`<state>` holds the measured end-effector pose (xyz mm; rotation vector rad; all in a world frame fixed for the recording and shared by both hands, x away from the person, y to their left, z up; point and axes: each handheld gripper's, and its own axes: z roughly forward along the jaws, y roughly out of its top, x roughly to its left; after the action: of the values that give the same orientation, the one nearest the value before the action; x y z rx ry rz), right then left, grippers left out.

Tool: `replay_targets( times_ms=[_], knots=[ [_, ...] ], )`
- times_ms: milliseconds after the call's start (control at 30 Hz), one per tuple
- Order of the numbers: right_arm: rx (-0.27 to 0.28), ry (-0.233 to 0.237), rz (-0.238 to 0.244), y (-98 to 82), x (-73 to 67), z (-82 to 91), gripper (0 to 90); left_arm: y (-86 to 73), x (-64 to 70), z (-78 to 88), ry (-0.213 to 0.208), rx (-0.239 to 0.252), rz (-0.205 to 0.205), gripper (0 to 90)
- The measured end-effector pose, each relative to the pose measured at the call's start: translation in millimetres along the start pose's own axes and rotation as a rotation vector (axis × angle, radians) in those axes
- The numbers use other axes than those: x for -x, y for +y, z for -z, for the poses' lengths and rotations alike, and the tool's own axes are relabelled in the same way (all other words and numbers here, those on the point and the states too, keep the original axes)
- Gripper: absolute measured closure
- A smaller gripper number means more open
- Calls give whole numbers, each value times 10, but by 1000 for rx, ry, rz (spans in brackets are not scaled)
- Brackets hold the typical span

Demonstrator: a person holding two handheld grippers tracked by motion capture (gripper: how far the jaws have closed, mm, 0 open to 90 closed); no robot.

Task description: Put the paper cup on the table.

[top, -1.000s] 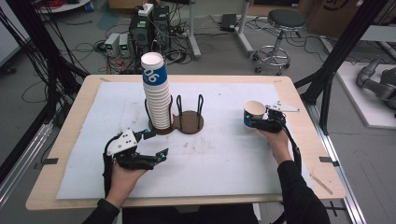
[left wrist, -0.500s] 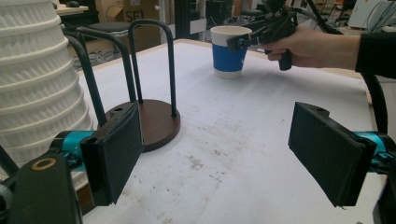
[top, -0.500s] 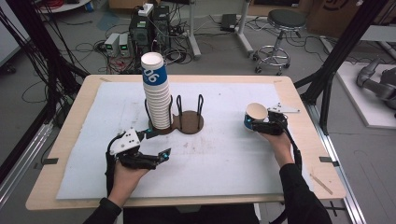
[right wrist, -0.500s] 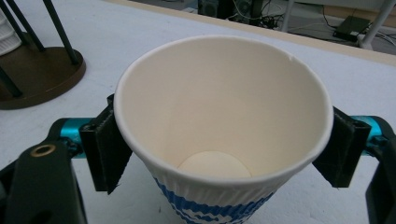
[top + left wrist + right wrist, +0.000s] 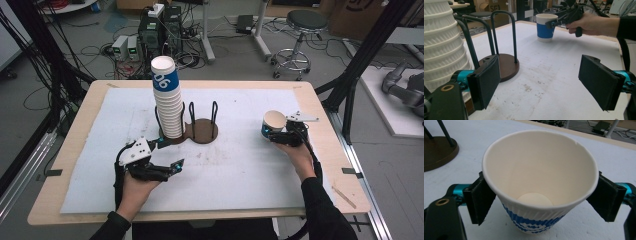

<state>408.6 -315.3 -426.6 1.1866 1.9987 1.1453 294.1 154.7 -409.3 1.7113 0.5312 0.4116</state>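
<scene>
— Cup (image 5: 540, 182) placement first: where does it sit?

— Upright on the white mat (image 5: 240, 165) that covers the table (image 5: 80, 145), toward the right side, well apart from the brown holder (image 5: 202, 131) and the tall cup stack (image 5: 167, 102) standing in it.

— And the right gripper (image 5: 281, 134)?

— Its fingers (image 5: 480, 197) flank the cup on both sides. They have just been opening; whether the pads touch the wall I cannot tell for sure, though they look slack.

— Left gripper (image 5: 150, 167)?

— Near the table's front edge, just in front of the stack, fingers (image 5: 485, 81) spread with nothing between them, pointing across the mat toward the holder.
</scene>
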Motion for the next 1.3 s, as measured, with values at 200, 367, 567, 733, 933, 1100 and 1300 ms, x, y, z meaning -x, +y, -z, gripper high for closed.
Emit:
replay_targets(
  times_ms=[200, 367, 567, 733, 933, 1100, 1300],
  knots=[
    [-15, 0, -12, -5, -25, 55, 155, 6, 1, -5, -1, -1, -4, 178],
    [-34, -7, -23, -16, -52, 120, 155, 7, -2, -7, -2, -1, -4, 178],
    [-59, -1, -36, -61, -39, 249, 155, 8, -3, -9, -1, -2, -5, 178],
    [-57, 21, -44, -95, -23, 398, 155, 8, -5, -20, 3, -4, 0, 178],
    [21, 95, -26, -70, -72, 600, 155, 13, -28, -43, 13, -4, 3, 178],
    [90, 182, 6, -25, -164, 733, 155, 42, -53, -54, 22, -6, -2, 178],
    [186, 300, 8, 82, -275, 841, 161, 67, -72, 2, 42, 5, -14, 178]
  ],
)
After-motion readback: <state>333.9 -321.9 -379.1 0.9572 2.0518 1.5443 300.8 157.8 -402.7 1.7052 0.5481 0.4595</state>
